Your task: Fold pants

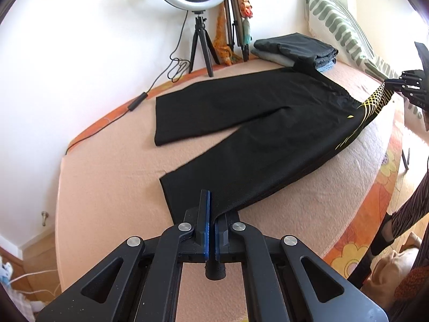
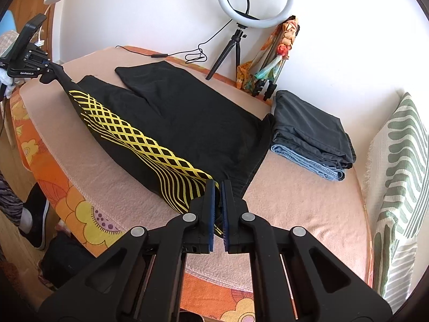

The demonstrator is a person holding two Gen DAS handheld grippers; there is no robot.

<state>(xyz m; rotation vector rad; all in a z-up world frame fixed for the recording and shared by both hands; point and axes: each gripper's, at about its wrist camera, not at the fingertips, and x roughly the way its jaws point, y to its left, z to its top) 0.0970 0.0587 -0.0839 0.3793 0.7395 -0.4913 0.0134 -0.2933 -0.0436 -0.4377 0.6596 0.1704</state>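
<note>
Black pants [image 1: 254,123] with a yellow lattice print lie spread on the peach bed cover, legs apart. My left gripper [image 1: 213,204] is shut on the hem of the near leg and lifts it slightly. In the right wrist view, the pants [image 2: 187,123] stretch away from my right gripper [image 2: 219,187], which is shut on the waistband corner by the yellow print [image 2: 128,131]. The left gripper [image 2: 51,71] shows at the far left holding the leg end. The right gripper [image 1: 388,83] shows at the right edge of the left wrist view.
A stack of folded dark and blue clothes [image 2: 311,134] lies by the waistband. A ring light on a tripod [image 2: 254,2] and its cable stand at the wall. A striped pillow [image 2: 396,177] lies at the right. The bed edge [image 2: 67,187] has an orange floral sheet.
</note>
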